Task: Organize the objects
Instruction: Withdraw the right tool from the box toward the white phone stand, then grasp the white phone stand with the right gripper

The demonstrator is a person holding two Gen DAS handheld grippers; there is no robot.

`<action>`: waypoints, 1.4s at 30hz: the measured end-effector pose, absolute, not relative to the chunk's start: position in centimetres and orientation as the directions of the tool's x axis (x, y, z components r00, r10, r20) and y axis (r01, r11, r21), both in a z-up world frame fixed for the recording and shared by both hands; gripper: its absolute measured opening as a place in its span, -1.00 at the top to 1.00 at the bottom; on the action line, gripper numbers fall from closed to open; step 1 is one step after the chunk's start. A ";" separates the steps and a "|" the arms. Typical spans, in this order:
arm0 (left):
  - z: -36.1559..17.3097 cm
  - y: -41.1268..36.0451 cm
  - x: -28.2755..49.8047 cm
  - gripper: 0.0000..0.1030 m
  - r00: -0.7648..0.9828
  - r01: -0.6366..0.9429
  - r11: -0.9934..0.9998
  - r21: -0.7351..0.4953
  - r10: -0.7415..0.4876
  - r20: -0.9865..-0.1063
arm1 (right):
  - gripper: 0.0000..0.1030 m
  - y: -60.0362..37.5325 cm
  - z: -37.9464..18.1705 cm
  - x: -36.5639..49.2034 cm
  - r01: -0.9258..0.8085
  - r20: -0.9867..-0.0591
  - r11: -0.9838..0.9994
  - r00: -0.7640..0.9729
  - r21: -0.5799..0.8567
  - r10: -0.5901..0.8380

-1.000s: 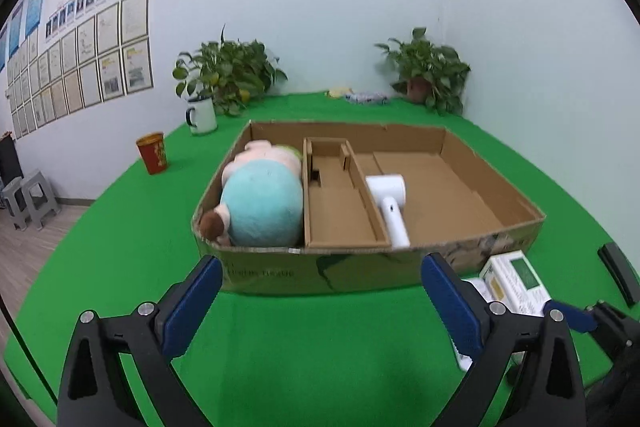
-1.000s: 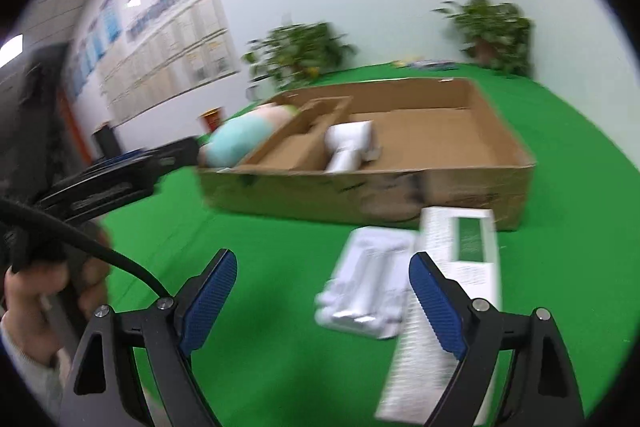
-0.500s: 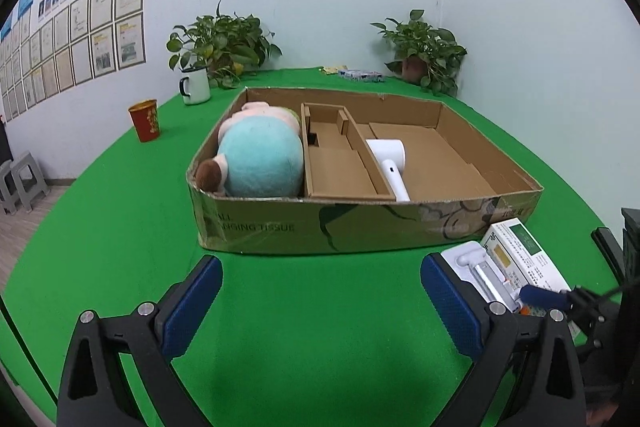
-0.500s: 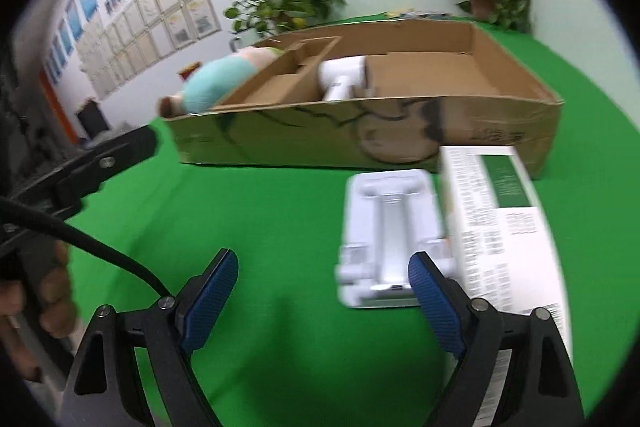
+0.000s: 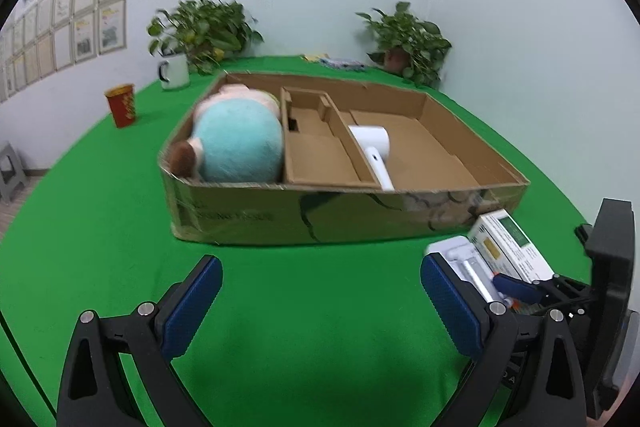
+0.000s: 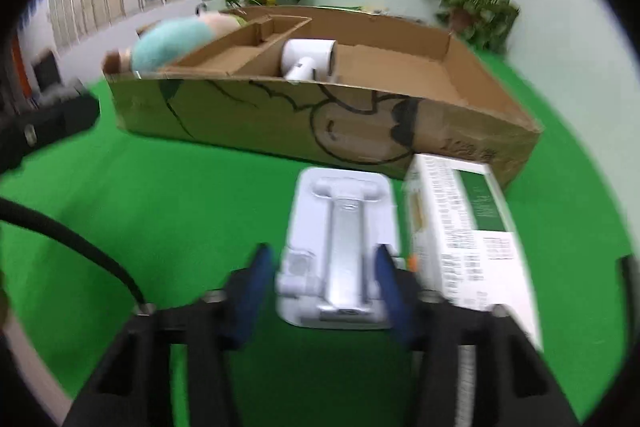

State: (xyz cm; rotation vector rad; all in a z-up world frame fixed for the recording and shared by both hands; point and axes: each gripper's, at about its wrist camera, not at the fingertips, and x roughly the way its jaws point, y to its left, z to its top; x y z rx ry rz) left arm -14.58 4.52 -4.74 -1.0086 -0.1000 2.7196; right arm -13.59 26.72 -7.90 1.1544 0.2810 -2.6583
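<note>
A white plastic tray (image 6: 340, 227) holding a silver tool lies on the green cloth in front of the cardboard box (image 6: 280, 115). Its near end sits between the jaws of my right gripper (image 6: 322, 279), which are closing, and the blue pads meet its two sides. A white and green carton (image 6: 468, 227) lies right beside the tray. My left gripper (image 5: 320, 287) hangs open over bare cloth, left of the tray (image 5: 460, 255). Inside the cardboard box (image 5: 340, 215) are a teal plush toy (image 5: 240, 143) and a white hair dryer (image 5: 372, 143).
A red cup (image 5: 120, 105) and a white mug (image 5: 174, 71) stand at the far left of the table. Potted plants (image 5: 408, 39) sit at the back against the wall. The box's middle compartment (image 5: 316, 151) holds nothing.
My right gripper dropped toward the white tray and narrowed from wide open to hugging its near end. My left gripper sank a little and tilted down, still open.
</note>
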 end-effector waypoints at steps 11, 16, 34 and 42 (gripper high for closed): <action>-9.0 5.2 -16.1 -0.92 -0.478 -0.293 -0.843 -0.451 0.537 -0.694 | -0.82 26.3 -6.0 -8.0 0.392 -0.675 -0.917 -0.657 0.074 -0.335; -9.3 5.4 -17.5 -0.87 -0.468 -0.273 -0.828 -0.490 0.559 -0.684 | -0.82 25.9 -7.1 -10.2 0.327 -0.728 -0.939 -0.618 0.107 -0.298; -10.6 6.0 -17.7 -0.86 -0.330 -0.306 -0.758 -0.576 0.652 -0.682 | -0.51 27.7 -8.1 -7.5 0.388 -0.710 -0.910 -0.599 0.146 -0.370; -10.9 7.7 -17.8 -0.68 -0.278 -0.314 -0.722 -0.617 0.691 -0.667 | -0.63 26.4 -7.7 -7.4 0.404 -0.704 -0.910 -0.620 0.093 -0.347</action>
